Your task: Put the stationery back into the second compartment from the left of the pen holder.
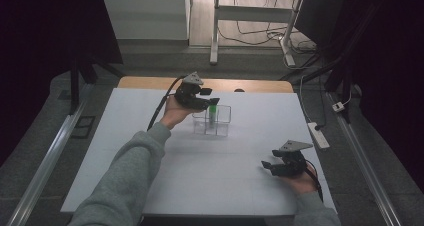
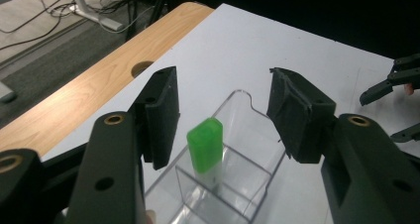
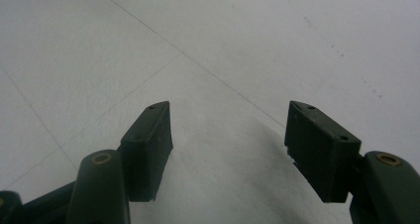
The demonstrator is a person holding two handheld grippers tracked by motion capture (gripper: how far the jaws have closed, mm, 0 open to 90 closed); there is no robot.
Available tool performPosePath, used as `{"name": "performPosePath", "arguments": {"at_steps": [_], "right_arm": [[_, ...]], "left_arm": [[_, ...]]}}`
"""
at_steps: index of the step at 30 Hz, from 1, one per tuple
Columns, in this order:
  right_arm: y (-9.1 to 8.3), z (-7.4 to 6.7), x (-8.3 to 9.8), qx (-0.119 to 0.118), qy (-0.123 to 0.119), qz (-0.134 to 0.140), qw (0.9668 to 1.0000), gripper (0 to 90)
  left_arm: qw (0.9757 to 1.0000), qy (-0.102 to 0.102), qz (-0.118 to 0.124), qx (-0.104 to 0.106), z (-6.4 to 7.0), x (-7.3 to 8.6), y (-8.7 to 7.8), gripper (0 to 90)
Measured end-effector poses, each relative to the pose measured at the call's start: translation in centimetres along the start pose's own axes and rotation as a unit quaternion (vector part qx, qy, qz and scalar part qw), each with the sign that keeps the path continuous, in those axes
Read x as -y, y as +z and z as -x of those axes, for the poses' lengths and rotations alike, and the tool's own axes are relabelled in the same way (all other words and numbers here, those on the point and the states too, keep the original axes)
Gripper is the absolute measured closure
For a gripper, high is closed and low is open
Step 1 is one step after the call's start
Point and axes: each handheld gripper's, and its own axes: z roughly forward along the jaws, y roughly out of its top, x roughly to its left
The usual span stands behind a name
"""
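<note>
**Two grippers apart, green block standing free in the clear box**

Two grippers work over a white table (image 1: 150, 166). The left gripper (image 2: 220, 112) hangs above a clear box (image 2: 247, 149) with inner dividers, near the table's far edge. Its jaws stand spread, one on each side of a green block (image 2: 205, 144), with clear gaps to both pads; neither pad touches it. The block stands upright in one compartment of the box, its top rising above the walls. In the high view the left gripper (image 1: 209, 100) sits just at the box's (image 1: 223, 121) far left corner, with the block (image 1: 213, 114) below it.

The right gripper (image 3: 229, 130) rests low near the table's right front, well apart from the box. Its jaws are spread with only bare tabletop between them. In the high view it (image 1: 270, 167) points left, held in the person's hand.
</note>
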Motion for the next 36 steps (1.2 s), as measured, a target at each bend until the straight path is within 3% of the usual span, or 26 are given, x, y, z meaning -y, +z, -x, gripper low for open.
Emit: {"name": "performPosePath", "arguments": {"at_steps": [8,15,20,26,27,36], "right_arm": [[-0.1,0.0,0.1,-0.002,0.003,0.003,1.0,34.3],[-0.2,0.1,0.0,0.001,0.005,0.004,1.0,34.2],[-0.4,0.2,0.1,0.002,0.006,0.004,1.0,34.1],[-0.4,0.2,0.1,0.002,0.005,0.005,1.0,34.1],[-0.5,0.2,0.1,0.003,0.006,0.006,1.0,34.1],[-0.6,0.4,0.2,0.005,0.01,0.005,0.9999,34.1]], "left_arm": [[0.9999,0.003,-0.011,-0.003,0.5,1.5,-2.6,45.2],[0.9999,-0.008,-0.011,-0.005,1.3,4.8,-5.8,44.5],[0.9995,-0.027,-0.015,-0.01,1.6,7.6,-7.6,44.0],[0.9987,-0.028,-0.033,-0.025,2.1,10.2,-9.1,43.2],[0.9984,-0.033,-0.038,-0.026,2.3,11.2,-9.5,43.2],[0.9963,-0.059,-0.055,-0.029,3.2,15.0,-11.4,41.5]]}}
